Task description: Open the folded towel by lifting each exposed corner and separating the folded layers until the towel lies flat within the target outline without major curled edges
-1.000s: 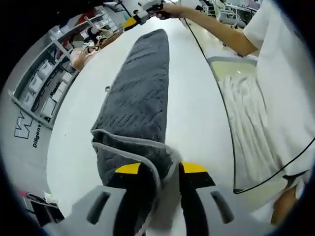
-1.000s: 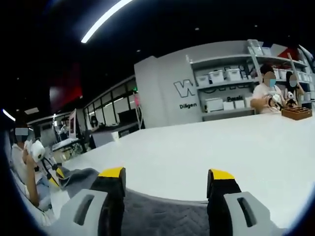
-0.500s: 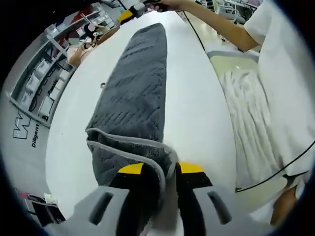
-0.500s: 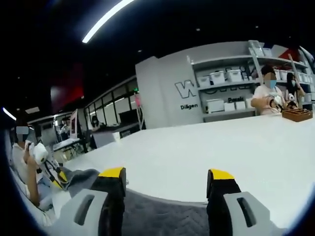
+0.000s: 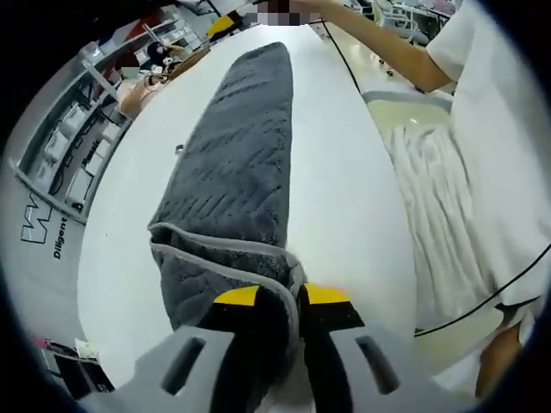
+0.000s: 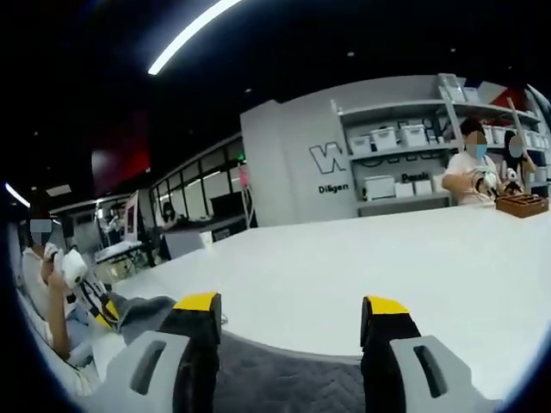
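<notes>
A grey towel lies stretched in a long, narrow strip down the middle of the white bench, reaching from the left tool at its near end to the far end, where the person's outstretched arm reaches. The left tool's yellow-tipped jaws are pinched close together on the near folded end, where pale piping marks a layer doubled over the one beneath. In the right gripper view, the right tool has its jaws spread wide over the towel's other end, near a bench edge; they do not appear to clamp anything. The cloth looks thick, soft and limp, likely to sag and drag rather than hold shape. The piped corners look like the surest hold, taking one layer only so the fold can peel apart.
</notes>
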`<action>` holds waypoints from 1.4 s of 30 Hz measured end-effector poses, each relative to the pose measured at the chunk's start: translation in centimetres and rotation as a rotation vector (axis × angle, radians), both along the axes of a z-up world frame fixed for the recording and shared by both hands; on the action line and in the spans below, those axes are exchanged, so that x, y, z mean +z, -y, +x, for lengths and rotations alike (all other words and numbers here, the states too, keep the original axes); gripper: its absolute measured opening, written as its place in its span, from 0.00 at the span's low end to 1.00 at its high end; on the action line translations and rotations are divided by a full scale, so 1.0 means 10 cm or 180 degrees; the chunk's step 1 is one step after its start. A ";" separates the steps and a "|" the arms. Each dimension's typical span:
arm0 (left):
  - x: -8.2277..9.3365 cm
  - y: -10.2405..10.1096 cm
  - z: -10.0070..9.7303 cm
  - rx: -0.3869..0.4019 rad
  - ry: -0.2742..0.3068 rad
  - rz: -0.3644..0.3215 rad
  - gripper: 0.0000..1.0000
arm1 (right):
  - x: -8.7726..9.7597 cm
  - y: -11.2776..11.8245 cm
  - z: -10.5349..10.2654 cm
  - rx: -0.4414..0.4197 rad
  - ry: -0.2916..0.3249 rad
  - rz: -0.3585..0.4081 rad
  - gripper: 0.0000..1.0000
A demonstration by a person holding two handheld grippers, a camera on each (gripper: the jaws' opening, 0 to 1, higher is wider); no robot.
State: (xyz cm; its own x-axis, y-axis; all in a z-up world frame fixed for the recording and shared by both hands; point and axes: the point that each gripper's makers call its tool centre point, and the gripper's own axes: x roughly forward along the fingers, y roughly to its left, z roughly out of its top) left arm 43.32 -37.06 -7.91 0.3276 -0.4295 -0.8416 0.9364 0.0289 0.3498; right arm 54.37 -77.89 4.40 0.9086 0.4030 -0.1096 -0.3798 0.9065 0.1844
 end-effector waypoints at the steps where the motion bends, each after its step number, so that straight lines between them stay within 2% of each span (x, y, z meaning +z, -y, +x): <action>1: 0.01 0.00 0.00 -0.0012 0.0010 -0.0004 0.16 | 0.00 0.00 0.00 -0.0001 -0.0007 0.0002 0.64; 5: 0.04 0.01 -0.02 -0.0212 0.0117 0.0029 0.07 | -0.02 -0.03 -0.02 -0.0001 -0.0012 -0.0002 0.64; 13: 0.11 -0.04 -0.01 -0.0071 0.0072 -0.0063 0.05 | -0.03 -0.02 -0.01 -0.0009 -0.0019 -0.0007 0.64; 19: 0.22 -0.07 0.01 -0.0054 0.0109 -0.0240 0.04 | -0.04 -0.03 -0.01 -0.0006 -0.0021 -0.0006 0.64; 27: 0.35 -0.17 0.10 0.0125 0.0198 -0.0369 0.04 | -0.08 -0.07 -0.01 0.0015 -0.0053 0.0001 0.64; 31: 0.48 -0.17 0.15 0.0268 0.0199 -0.0633 0.04 | -0.11 -0.08 0.01 0.0034 -0.0079 0.0027 0.65; 32: 0.53 -0.18 0.19 0.0322 0.0229 -0.0725 0.04 | -0.11 -0.07 0.03 0.0037 -0.0084 0.0028 0.65; 36: 0.64 -0.27 0.32 0.0539 0.0328 -0.0882 0.04 | -0.11 -0.06 0.05 0.0048 -0.0091 0.0019 0.65; 38: 0.68 -0.30 0.35 0.0568 0.0375 -0.0924 0.04 | -0.11 -0.08 0.04 0.0058 -0.0093 0.0014 0.65; 41: 0.80 -0.33 0.45 0.0592 0.0599 -0.0999 0.04 | -0.12 -0.09 0.05 0.0061 -0.0104 0.0009 0.65; 42: 0.83 -0.35 0.47 0.0646 0.0620 -0.1035 0.04 | -0.12 -0.08 0.05 0.0063 -0.0104 0.0012 0.65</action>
State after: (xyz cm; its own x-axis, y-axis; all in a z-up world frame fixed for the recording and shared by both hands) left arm 48.02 -33.58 0.36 0.5722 -0.5726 -0.5871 0.8177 0.3436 0.4618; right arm 54.86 -77.05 3.18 0.8965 0.4213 -0.1374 -0.3913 0.8982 0.2004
